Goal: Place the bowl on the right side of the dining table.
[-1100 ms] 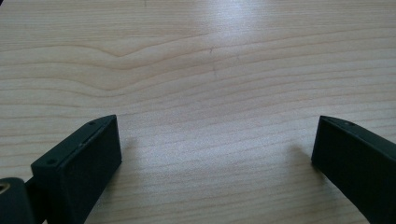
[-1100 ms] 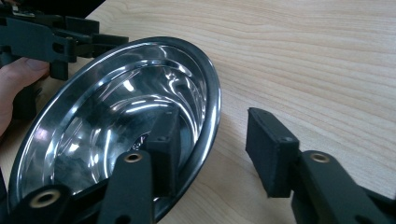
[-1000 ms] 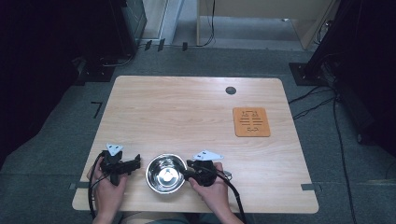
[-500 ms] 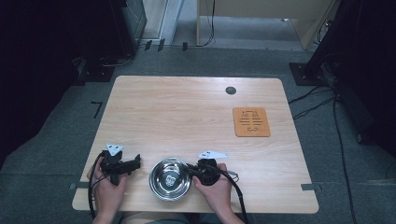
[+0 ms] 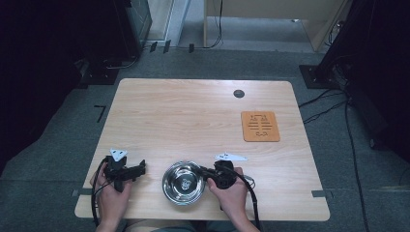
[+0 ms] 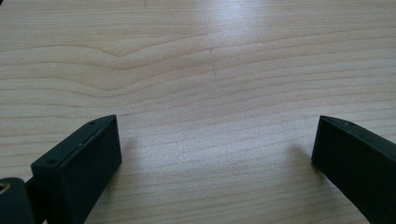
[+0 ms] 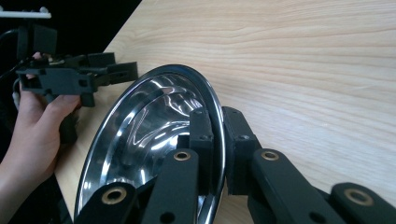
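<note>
1. High view: steel bowl [image 5: 184, 182] sits at the near edge of the wooden table [image 5: 193, 116], betw. both hands. Right gripper [image 5: 209, 174] has just closed on its right rim; left gripper [image 5: 141, 169] rests apart.
2. Left gripper view: jaws wide, nothing betw. them – bare wood.
3. Right gripper view: black pads [image 7: 201, 135] pinch the rim, one inside, one outside. Step looks like grasp done – next prob. a level lift w/o tipping.

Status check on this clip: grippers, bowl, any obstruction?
Right hand-held gripper shut on steel bowl rim. Left hand-held gripper open over bare table. Brown mat far off, nothing in the way.
</note>
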`<state>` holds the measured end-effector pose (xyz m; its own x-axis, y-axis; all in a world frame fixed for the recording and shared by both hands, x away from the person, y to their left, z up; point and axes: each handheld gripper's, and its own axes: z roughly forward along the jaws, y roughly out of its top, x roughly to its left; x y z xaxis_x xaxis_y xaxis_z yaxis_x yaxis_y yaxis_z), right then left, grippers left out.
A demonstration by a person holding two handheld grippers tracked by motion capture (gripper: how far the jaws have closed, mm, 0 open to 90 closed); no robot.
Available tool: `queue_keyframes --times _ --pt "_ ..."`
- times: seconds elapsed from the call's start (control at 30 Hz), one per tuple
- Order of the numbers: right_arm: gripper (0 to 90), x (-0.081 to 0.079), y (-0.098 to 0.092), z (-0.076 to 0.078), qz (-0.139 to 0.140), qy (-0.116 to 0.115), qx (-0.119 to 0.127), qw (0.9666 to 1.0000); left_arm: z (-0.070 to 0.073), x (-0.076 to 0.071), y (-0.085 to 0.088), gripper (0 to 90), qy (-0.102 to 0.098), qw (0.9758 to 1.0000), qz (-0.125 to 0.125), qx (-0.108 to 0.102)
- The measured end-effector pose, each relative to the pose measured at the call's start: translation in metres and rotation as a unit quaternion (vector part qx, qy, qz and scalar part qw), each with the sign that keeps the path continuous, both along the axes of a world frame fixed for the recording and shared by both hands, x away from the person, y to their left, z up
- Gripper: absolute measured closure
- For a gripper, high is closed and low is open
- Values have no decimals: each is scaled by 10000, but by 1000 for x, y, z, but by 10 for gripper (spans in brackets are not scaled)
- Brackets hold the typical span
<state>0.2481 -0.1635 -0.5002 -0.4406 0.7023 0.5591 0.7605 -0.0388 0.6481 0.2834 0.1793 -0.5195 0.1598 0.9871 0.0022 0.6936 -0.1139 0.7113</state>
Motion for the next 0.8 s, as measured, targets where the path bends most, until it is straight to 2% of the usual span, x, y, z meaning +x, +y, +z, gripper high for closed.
queue_keyframes --times 0.3,0.8 --pt "850 4 -17 -1 -214 95 56 9997 0 0 0 12 1 10000 0 1" --pt "850 8 -35 1 -425 142 208 9988 0 0 0 12 5 10000 0 3"
